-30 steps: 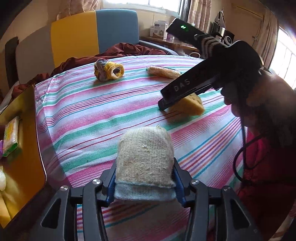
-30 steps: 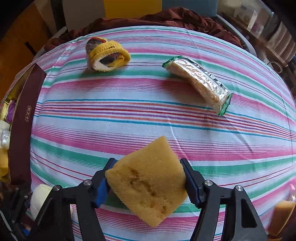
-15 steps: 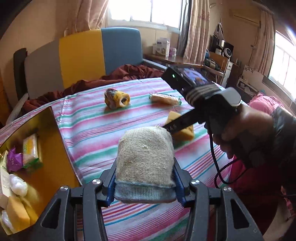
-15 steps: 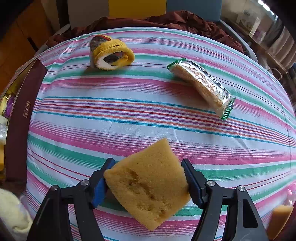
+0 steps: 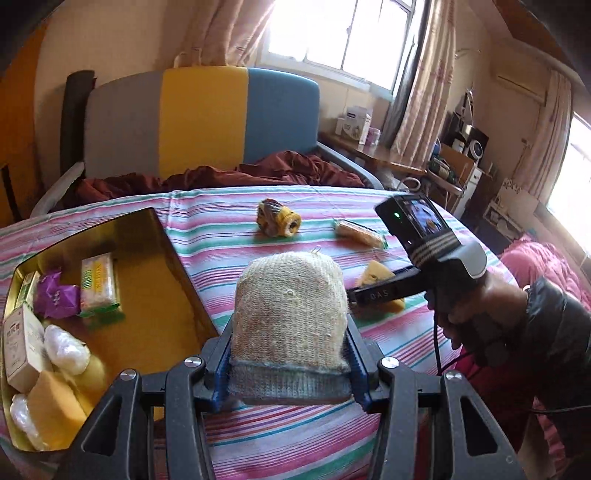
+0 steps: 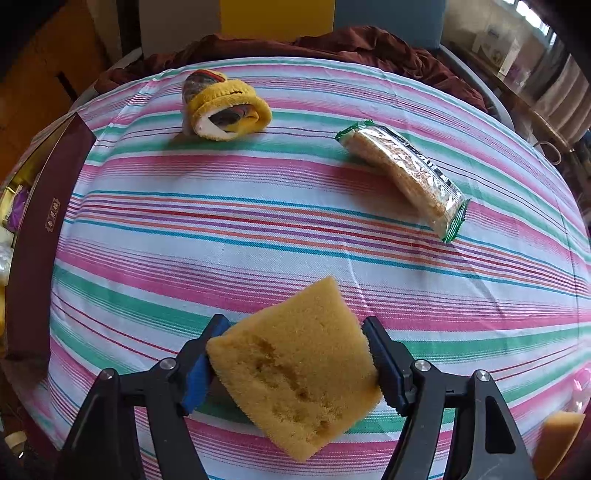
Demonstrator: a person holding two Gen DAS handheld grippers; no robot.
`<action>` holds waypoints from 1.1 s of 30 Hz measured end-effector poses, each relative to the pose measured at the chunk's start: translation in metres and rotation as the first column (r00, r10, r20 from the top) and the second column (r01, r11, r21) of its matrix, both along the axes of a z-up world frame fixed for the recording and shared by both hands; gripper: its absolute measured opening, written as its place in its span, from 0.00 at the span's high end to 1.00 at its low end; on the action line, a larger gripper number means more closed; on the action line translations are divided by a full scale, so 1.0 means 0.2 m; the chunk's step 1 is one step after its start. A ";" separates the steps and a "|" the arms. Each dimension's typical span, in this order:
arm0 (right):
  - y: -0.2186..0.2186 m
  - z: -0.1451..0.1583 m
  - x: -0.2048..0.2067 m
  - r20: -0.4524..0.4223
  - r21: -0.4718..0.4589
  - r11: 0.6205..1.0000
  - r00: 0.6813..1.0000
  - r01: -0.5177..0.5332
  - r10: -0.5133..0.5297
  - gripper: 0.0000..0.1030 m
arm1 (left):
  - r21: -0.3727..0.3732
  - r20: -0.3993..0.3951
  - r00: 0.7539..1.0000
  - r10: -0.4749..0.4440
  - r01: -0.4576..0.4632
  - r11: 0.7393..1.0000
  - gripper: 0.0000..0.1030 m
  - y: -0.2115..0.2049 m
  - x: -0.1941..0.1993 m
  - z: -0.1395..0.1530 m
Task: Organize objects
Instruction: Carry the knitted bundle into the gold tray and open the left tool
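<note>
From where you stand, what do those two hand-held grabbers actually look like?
Both are black plastic. The left gripper and right gripper have blue fingertip pads and silver screws. From the left view, the right one carries a small screen with a green light, a striped strap, pale lettering, a black cable, and a dark glossy sleeve behind it.

Blown-out window point(image 5: 354, 33) glare, perhaps backlit.

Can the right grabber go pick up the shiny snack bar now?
Probably not yet. The path over the striped cloth to the snack bar looks free, but the right gripper is already shut on the yellow sponge, so it would likely have to drop that first.
</note>
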State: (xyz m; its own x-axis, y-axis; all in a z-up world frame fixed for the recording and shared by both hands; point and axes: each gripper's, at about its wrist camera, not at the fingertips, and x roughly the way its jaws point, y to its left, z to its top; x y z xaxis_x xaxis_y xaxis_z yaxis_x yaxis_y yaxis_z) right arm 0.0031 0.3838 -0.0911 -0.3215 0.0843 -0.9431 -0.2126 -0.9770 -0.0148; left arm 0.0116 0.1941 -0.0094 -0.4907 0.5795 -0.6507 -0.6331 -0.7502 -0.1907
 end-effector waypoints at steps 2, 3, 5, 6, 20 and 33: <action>0.00 0.00 0.00 -0.001 0.002 1.000 1.000 -0.001 0.001 0.28 | 0.026 0.022 0.999 0.041 -0.042 0.999 0.51 -0.09 -0.04 0.01; 0.00 0.00 0.00 -0.001 0.002 1.000 1.000 -0.001 0.001 0.28 | 0.034 0.027 0.997 0.070 -0.071 0.997 0.51 -0.14 -0.07 0.02; 0.01 0.00 0.00 -0.002 0.007 1.000 1.000 -0.003 0.003 0.28 | 0.040 0.029 0.991 0.131 -0.132 0.990 0.51 -0.25 -0.11 0.03; 0.00 0.01 0.00 -0.002 0.012 1.000 1.000 -0.004 0.004 0.28 | 0.046 0.035 0.986 0.166 -0.167 0.985 0.51 -0.32 -0.14 0.04; 0.00 0.01 0.05 -0.006 0.078 0.996 0.999 -0.032 0.032 0.29 | 0.154 0.236 0.855 0.463 -0.503 0.850 0.51 -1.04 -0.34 -0.06; -0.01 -0.02 0.06 -0.007 0.080 0.996 0.999 -0.032 0.033 0.29 | -0.017 0.262 0.920 0.290 -0.296 0.955 0.51 -0.62 -0.39 -0.22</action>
State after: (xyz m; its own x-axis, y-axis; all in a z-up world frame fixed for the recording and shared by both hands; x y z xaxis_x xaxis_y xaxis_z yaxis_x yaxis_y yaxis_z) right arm 0.0157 0.3810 -0.0946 -0.3327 0.1488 -0.9312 -0.1810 -0.9792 -0.0918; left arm -0.0667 0.0696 -0.0540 -0.4574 0.4516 -0.7661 -0.3116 -0.8882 -0.3376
